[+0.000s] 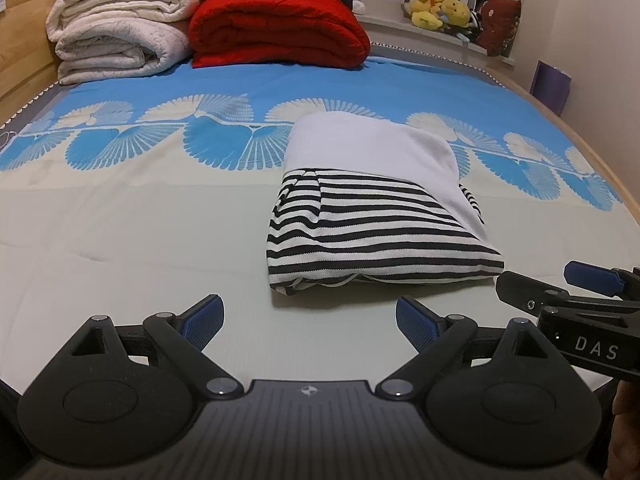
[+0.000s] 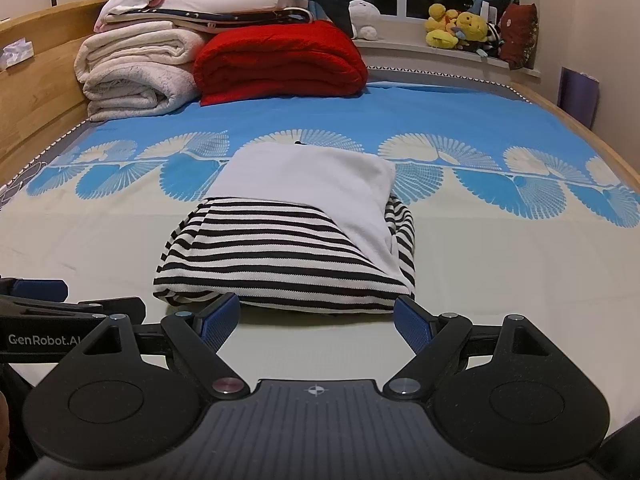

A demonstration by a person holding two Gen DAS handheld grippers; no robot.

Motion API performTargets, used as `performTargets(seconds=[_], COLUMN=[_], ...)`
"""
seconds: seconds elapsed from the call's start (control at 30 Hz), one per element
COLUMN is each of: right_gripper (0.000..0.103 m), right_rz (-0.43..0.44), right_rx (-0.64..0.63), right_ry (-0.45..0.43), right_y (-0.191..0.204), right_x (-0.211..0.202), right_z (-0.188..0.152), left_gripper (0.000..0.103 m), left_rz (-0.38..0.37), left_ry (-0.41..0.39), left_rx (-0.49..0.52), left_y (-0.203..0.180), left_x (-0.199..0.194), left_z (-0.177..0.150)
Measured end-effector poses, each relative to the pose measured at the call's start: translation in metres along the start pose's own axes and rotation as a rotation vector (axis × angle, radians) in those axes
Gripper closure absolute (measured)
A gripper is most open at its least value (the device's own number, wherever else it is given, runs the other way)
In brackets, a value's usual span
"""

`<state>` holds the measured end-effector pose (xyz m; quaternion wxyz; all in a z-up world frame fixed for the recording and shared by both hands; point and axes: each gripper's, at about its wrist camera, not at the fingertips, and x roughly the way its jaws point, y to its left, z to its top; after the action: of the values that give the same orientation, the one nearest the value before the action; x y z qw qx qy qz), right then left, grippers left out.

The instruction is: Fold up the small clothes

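We look from both wrists low over the bed (image 1: 120,240), angled down toward the window end; both views share the folded striped garment (image 2: 280,248), nearer and centred in the right view

The folded garment (image 2: 288,240) at the centre of the frame is black-and-white striped with a plain white panel, lying on a bed sheet (image 2: 120,248) that is cream with a bright blue fan-patterned band. At the upper left sit a red blanket (image 2: 280,60) and cream blankets (image 2: 136,76); yellow plush toys (image 2: 456,26) show at the upper right.
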<state>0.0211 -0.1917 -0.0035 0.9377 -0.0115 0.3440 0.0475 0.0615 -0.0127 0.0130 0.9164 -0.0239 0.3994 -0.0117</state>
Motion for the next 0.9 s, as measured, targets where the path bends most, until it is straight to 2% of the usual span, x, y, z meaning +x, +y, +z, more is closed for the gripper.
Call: performTargets(seconds=[0.9], right_gripper=[0.018], right_rz=[-0.002], right_rx=[-0.001], right_ry=[-0.005], right_y=[-0.0006], right_x=[-0.0003], right_z=[0.001], left_gripper=[0.008], left_rz=[-0.02], left_ry=[-0.022], left_rx=[0.026], left_y=[-0.0041], left_x=[-0.0017], left_z=[0.0011])
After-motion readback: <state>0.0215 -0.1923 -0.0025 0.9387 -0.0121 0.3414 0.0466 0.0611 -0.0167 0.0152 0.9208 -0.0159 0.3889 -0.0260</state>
